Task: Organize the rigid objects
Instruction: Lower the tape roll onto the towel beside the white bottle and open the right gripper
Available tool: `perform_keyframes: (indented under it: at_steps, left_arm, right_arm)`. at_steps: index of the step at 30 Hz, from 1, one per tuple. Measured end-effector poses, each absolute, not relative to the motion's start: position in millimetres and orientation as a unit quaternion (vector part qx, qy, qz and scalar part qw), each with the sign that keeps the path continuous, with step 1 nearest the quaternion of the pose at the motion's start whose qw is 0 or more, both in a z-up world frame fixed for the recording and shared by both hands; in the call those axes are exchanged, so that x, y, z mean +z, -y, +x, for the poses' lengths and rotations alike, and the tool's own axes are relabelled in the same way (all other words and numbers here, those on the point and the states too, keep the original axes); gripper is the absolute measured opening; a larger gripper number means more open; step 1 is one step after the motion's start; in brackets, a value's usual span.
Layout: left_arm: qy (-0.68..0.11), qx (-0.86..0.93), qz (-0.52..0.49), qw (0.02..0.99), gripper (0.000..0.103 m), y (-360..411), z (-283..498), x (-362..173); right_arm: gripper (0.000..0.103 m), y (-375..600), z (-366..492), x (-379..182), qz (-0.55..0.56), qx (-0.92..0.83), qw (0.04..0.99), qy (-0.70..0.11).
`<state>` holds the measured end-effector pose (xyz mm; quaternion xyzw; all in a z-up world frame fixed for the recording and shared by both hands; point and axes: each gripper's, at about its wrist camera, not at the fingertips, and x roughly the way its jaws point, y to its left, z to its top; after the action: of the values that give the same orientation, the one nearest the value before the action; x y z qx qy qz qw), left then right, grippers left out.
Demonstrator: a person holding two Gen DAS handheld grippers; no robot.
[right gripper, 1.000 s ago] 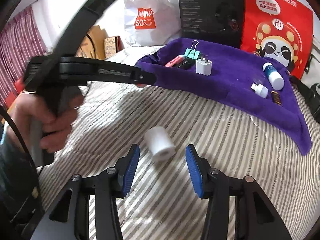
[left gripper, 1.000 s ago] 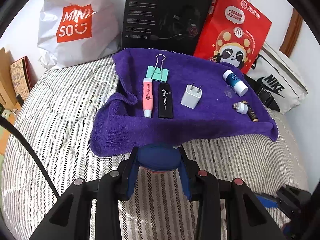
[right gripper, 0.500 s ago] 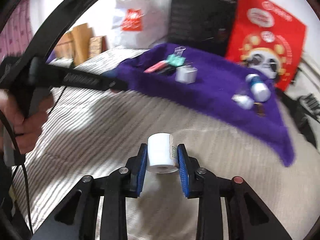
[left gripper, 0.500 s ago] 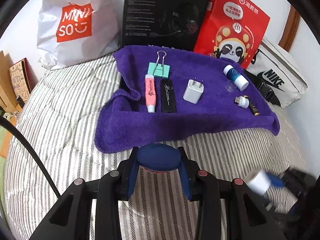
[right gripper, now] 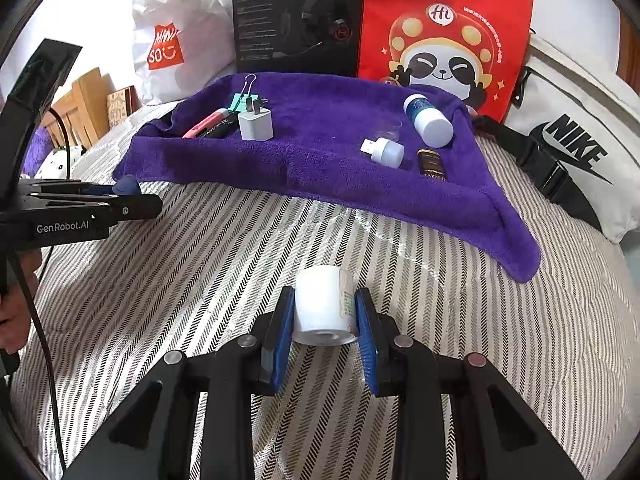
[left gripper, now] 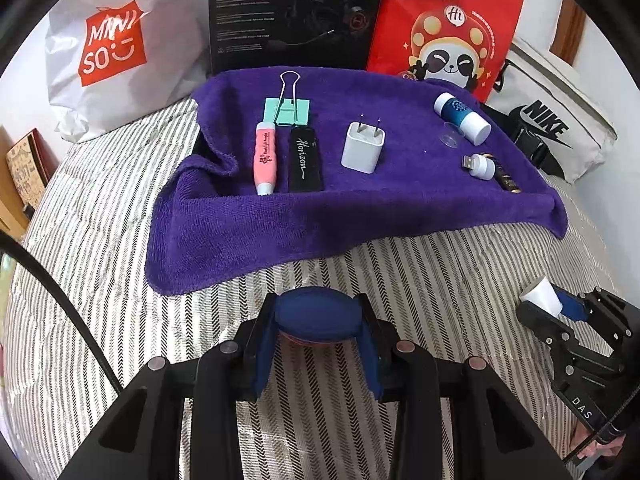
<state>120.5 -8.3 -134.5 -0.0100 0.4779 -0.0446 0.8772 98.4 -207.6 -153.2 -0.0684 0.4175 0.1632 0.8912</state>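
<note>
White paper roll [right gripper: 325,305], clamped between the right gripper [right gripper: 324,334] jaws above the striped bedspread [right gripper: 200,280], awaited carrying to the far purple towel [right gripper: 320,152], while the left gripper [left gripper: 318,344] gripped a dark-blue rounded object [left gripper: 318,314].

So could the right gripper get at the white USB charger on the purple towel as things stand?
Probably not yet: the right gripper has its jaws shut on a white roll. Otherwise the charger lies unobstructed on the towel.
</note>
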Motion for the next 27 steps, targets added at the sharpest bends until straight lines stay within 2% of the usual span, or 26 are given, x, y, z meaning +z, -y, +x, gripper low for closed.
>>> perform_keyframes:
  at_steps: [13, 22, 27]
  left_arm:
    - [-0.470, -0.049, 0.001, 0.881, 0.034, 9.1, 118.2, -135.0]
    - [-0.448, -0.048, -0.023, 0.892, 0.034, -12.1, 109.4, -113.7]
    - [-0.437, -0.043, -0.028, 0.898, 0.034, -21.8, 105.6, -102.1]
  right_arm:
    - [0.030, 215.6, 102.9, -151.3, -0.038, 0.184, 0.884, -0.429]
    - [0.030, 221.7, 122.4, -103.1, -0.016, 0.210, 0.899, -0.384]
    - [0.030, 208.7, 155.3, -90.9, -0.015, 0.219, 0.897, -0.384]
